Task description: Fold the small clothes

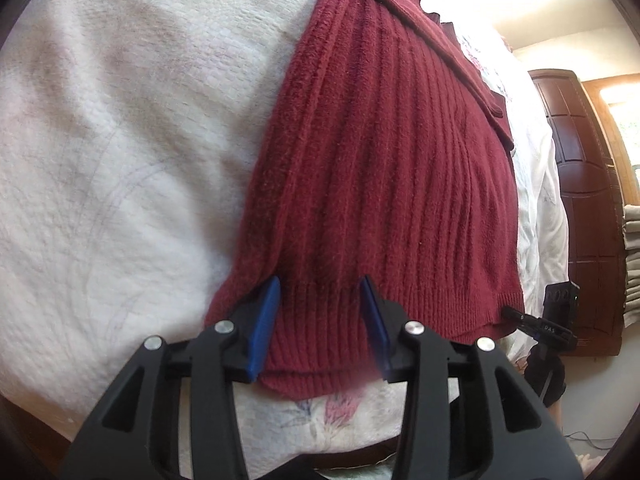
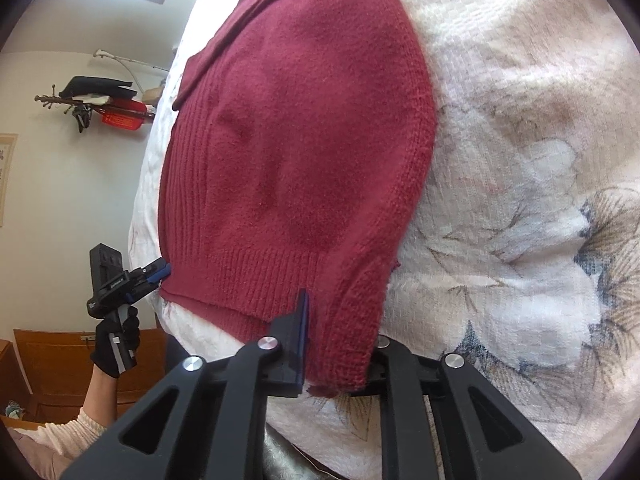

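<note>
Left hand-held gripper (image 1: 320, 320): yours, wide apart, straddling the sweater (image 1: 380, 184) hem.
Right hand-held gripper (image 2: 340, 340): wide, hem corner between.
Progress: sleeves folded in; body fold remains.

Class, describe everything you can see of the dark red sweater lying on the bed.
The dark red sweater is a soft ribbed knit with a banded hem, lying flat on a white floral bedspread, one part folded across its far end. The left gripper has its jaws open astride one hem corner; the right gripper straddles the other corner, where the cloth hides its far finger.
</note>
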`<state>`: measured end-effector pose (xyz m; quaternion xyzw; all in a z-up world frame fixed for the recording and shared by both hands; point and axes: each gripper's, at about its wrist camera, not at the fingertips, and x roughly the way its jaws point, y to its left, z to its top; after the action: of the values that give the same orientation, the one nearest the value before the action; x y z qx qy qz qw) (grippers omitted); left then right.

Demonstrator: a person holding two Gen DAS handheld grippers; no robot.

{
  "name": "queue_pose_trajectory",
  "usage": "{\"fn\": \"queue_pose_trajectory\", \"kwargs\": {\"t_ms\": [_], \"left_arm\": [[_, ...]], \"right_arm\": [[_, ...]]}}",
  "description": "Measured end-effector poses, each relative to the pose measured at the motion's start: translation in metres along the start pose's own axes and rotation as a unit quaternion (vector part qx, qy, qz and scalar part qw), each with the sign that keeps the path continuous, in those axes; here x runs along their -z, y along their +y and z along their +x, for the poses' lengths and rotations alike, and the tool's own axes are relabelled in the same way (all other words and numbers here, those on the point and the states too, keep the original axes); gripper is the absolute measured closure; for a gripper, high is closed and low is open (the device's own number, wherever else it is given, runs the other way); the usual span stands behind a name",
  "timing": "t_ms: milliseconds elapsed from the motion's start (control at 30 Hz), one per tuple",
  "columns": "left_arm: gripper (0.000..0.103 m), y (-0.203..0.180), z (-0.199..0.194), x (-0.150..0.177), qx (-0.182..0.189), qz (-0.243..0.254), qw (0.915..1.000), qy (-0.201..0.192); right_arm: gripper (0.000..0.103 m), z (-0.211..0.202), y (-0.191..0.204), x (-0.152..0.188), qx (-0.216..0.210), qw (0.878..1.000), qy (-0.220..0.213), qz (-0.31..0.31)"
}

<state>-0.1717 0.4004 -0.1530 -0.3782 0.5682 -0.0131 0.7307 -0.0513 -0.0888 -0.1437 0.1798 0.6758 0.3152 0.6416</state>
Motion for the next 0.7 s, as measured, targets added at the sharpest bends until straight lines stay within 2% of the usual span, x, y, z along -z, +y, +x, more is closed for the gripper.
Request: {"fn": "queue_pose_trajectory", "kwargs": {"t_ms": [33,67,100,167,300,333,400,467,567,700], "left_arm": [[0.077,-0.001,0.0,0.001,-0.002,0.003,1.0,0.0],[0.095,0.0,0.002,0.002,0.001,0.004,1.0,0.007],[0.099,0.001,0.002,0.004,0.011,-0.003,0.9999,0.009],[0.1,0.003,-0.001,0.009,0.016,-0.013,0.9998,0.0],[0.101,-0.002,-0.013,0.017,-0.003,-0.001,0.9999,-0.015],[0.098,-0.004,-0.015,0.019,-0.015,0.004,0.9997,-0.018],[0.082,-0.008,-0.023,0.023,-0.036,0.022,0.9986,-0.032],[0.073,-0.007,-0.032,0.023,-0.049,0.03,0.9973,-0.045],[0.065,-0.002,-0.037,0.015,-0.05,0.026,0.9966,-0.061],[0.058,0.005,-0.016,0.001,-0.047,0.035,0.9979,-0.028]], "right_arm": [[0.089,0.001,0.0,0.001,-0.001,1.0,0.001,-0.001],[0.09,0.002,0.0,0.001,-0.002,1.0,0.003,-0.004],[0.092,0.003,0.0,0.002,-0.001,1.0,0.004,-0.006],[0.095,0.004,0.003,0.002,-0.007,1.0,0.002,-0.01],[0.096,0.001,0.007,0.002,-0.011,1.0,-0.004,-0.021],[0.096,0.001,0.008,0.001,-0.009,1.0,-0.004,-0.023],[0.096,0.0,0.008,0.001,-0.006,1.0,-0.003,-0.026],[0.096,0.003,0.01,0.001,0.002,1.0,-0.002,-0.031],[0.095,0.005,0.01,0.0,0.006,1.0,-0.002,-0.03],[0.095,0.005,0.009,0.002,0.006,1.0,-0.004,-0.027]]}}
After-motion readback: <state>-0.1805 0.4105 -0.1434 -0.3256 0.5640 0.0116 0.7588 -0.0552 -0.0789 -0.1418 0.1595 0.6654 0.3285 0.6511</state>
